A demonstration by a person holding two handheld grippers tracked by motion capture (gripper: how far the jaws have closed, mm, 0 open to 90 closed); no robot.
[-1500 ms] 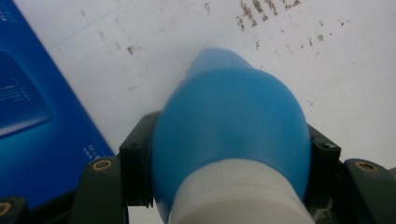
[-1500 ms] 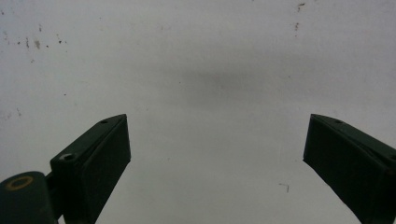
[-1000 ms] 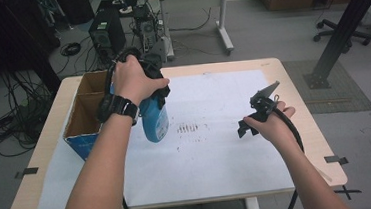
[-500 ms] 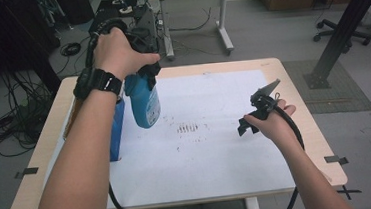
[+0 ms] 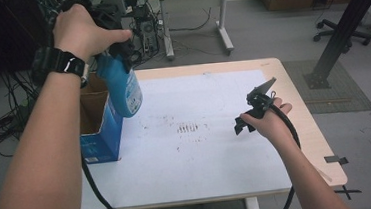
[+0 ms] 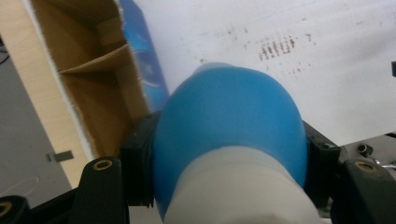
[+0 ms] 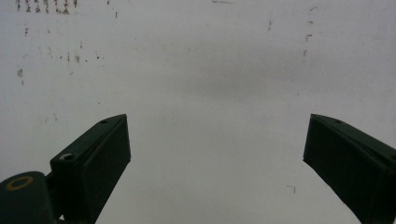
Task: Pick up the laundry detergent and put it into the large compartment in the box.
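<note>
High view: a blue plastic bottle is clamped at its neck by the left gripper, hanging upright at upper left, just above the open blue cardboard box. The right gripper, jaws spread and empty, is held well apart at right.

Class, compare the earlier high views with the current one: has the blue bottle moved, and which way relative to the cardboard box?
Yes. The blue bottle, clamped in the left tongs, has risen and now hangs over the cardboard box's right wall.

Black wristwatch; black jaws, brass screws, trailing black cable.
</note>
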